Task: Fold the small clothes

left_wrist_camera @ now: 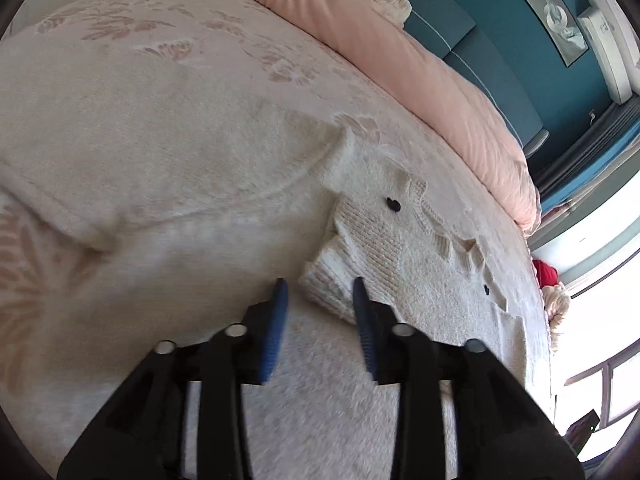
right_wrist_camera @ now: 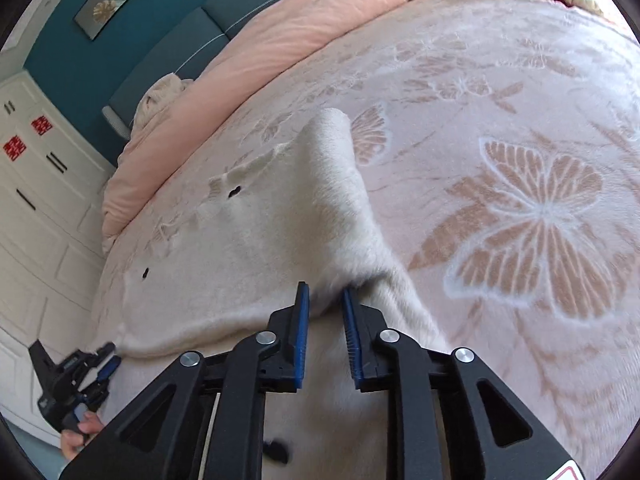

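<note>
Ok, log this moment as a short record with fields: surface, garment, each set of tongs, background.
surface: pink plush blanket with butterfly pattern, spread on the bed
garment: cream fuzzy knit sweater with small black buttons, lying on the blanket, one sleeve raised
left tongs: open, tips at the ribbed cuff, not closed on it
right tongs: open, tips at the lifted sleeve
background: peach folded duvet; teal headboard
</note>
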### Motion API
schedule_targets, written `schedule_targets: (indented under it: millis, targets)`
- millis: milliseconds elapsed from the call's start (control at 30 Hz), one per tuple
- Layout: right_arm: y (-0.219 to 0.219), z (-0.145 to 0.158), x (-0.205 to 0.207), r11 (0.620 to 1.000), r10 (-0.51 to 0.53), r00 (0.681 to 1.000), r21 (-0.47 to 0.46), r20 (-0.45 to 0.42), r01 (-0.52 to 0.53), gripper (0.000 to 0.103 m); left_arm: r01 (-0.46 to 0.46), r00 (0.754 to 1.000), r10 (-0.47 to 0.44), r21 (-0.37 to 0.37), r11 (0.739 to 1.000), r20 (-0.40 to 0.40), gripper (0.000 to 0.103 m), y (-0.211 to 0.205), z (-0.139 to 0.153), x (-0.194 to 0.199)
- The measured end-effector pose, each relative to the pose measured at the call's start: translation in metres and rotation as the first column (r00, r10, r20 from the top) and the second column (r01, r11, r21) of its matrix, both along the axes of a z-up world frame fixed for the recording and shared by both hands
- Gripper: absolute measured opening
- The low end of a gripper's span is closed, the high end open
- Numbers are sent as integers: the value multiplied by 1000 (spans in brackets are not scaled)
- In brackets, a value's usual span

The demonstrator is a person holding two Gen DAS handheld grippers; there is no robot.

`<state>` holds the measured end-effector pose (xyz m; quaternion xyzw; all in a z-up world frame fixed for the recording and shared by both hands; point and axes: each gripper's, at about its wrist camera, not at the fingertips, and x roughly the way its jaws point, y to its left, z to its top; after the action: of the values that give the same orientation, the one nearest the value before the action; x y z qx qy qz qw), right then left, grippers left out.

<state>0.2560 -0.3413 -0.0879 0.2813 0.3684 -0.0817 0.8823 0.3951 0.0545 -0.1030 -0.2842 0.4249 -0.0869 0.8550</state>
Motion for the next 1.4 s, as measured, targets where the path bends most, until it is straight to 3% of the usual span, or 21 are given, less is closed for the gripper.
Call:
schedule_targets:
  millis: [33,133,167,233,367,467,500,533,600,633,700,800,867,933,1000,1100,1200,1300,1400]
  targets:
    - [18,3,-11,999,34,999,-36,-1,-34,30,-30,999,30,-4,1000,18,62,20,6,-10]
    - [71,-2,-41,983,145,989,-110,-18,-146,48,-188,982,188,29,982,23,78,101,15,-29]
    - [86,-6,-47,975,180,983,-127,-24,-181,49,-255,967,255,47,966,5,80,135,14,-32]
    - [109,-15,-53,964,217,975,-147,-45,-221,58,-386,921,389,77,919,-33,80,203,12,-34]
    - [124,-24,-52,948,242,968,-199,-65,-250,70,-610,781,617,96,787,-94,80,329,4,-34]
    - [121,-27,-53,947,259,965,-183,-51,-264,77,-676,727,677,55,735,-113,75,376,3,-31]
    - [122,-28,-53,946,260,964,-188,-52,-265,77,-680,720,682,65,730,-128,66,380,3,-26]
    - [123,-29,-53,943,261,964,-198,-56,-267,79,-676,723,677,65,734,-136,47,382,4,-21]
    - [130,-29,-52,935,264,962,-227,-67,-272,81,-634,754,636,68,770,-163,9,378,7,-7]
    - [132,-30,-51,931,265,962,-240,-72,-274,82,-626,760,631,85,775,-153,11,371,15,-3]
    - [134,-30,-52,930,268,961,-243,-70,-277,83,-591,800,596,81,803,-65,9,346,46,3]
    - [131,-31,-53,935,272,961,-221,-54,-277,84,-459,888,454,65,886,72,9,280,107,11]
    - [130,-31,-53,937,274,961,-211,-45,-277,84,-338,931,324,58,939,170,9,216,150,10]
    - [128,-31,-54,940,275,961,-200,-35,-276,84,-207,951,184,67,976,250,9,145,184,5]
    - [126,-31,-55,943,276,961,-188,-26,-276,84,-53,962,35,60,997,270,11,69,200,0]
    - [125,-30,-55,946,276,961,-174,-18,-275,84,143,967,-139,-3,990,213,15,-30,179,-6]
    - [123,-29,-54,947,278,961,-162,-15,-277,84,265,961,-262,-16,964,84,49,-103,121,-18]
    - [121,-27,-53,947,288,958,-141,-14,-287,87,272,962,-272,-17,962,-28,51,-121,65,-42]
    - [114,-16,-47,955,278,960,-101,-25,-279,86,200,972,-213,-123,972,-98,52,-85,32,-56]
